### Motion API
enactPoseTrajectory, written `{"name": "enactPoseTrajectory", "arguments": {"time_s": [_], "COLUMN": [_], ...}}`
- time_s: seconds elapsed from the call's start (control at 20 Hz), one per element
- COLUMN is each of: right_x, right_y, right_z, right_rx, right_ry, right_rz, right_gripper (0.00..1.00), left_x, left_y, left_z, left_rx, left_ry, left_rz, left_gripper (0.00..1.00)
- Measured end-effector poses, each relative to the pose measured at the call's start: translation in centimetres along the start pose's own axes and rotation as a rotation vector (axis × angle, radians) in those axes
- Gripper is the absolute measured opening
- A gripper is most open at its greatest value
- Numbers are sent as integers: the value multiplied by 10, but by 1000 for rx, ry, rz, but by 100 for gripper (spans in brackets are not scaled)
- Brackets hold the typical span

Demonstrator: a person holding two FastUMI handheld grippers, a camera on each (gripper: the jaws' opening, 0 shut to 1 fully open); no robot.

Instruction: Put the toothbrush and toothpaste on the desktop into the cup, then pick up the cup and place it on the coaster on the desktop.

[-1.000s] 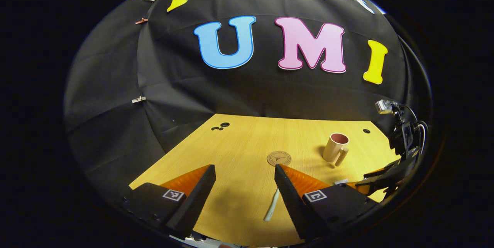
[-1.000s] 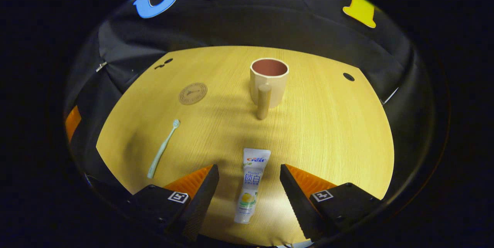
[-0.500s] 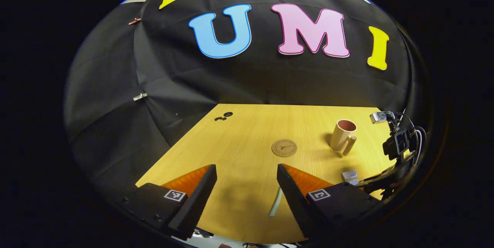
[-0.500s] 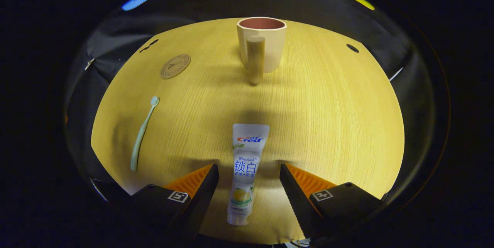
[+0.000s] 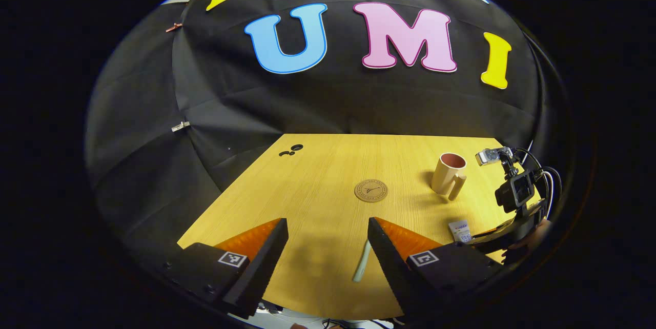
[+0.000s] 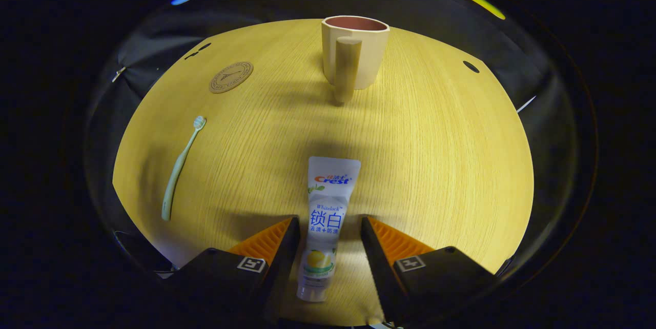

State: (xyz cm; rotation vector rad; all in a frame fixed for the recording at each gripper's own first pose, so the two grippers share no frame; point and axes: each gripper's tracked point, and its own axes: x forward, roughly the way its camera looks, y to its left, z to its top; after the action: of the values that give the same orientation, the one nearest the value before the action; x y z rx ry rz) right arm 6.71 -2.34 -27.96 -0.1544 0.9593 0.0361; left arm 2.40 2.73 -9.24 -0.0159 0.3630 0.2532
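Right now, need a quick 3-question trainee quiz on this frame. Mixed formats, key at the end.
1. True or false: the white toothpaste tube lies between the right gripper fingers.
2. Multiple choice: the pale green toothbrush is A) in the cup, B) flat on the wooden desktop, C) on the coaster.
3. Fill in: the beige cup with a pink inside stands upright, its handle facing the ____ gripper's camera.

Key: 1 true; the jaws flank the tube, but contact cannot be told. 2 B. 3 right. The round brown coaster is bare, and the left gripper is open above the desktop.
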Motion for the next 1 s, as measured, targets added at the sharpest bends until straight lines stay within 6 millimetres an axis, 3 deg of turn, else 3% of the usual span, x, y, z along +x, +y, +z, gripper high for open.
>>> {"name": "enactPoseTrajectory", "arguments": {"time_s": [0.1,0.2,0.35,0.4,0.75,0.8,1.0], "right_x": [2,1,1,2,-2,2,-11], "right_y": [2,3,3,4,5,4,1], "right_z": [3,5,4,4,8,6,6], "right_rx": [4,23,18,6,-3,11,39], "right_ry": [-6,1,17,13,-33,-29,-46], "right_rz": [-2,-11,-3,4,19,21,30], "right_gripper": [65,47,37,41,28,22,22], "left_x": [-3,-7,-7,-7,-12,-13,-6], "left_y": [2,6,12,15,34,35,28], "left_z": [-2,-5,-9,-11,-29,-30,-37], "left_rx": [1,-5,-22,-25,-38,-35,-27], "left_ry": [-3,-4,1,0,24,25,53], "left_rz": [0,-1,1,4,8,2,-67], "left_gripper": [99,99,99,99,99,99,99]}}
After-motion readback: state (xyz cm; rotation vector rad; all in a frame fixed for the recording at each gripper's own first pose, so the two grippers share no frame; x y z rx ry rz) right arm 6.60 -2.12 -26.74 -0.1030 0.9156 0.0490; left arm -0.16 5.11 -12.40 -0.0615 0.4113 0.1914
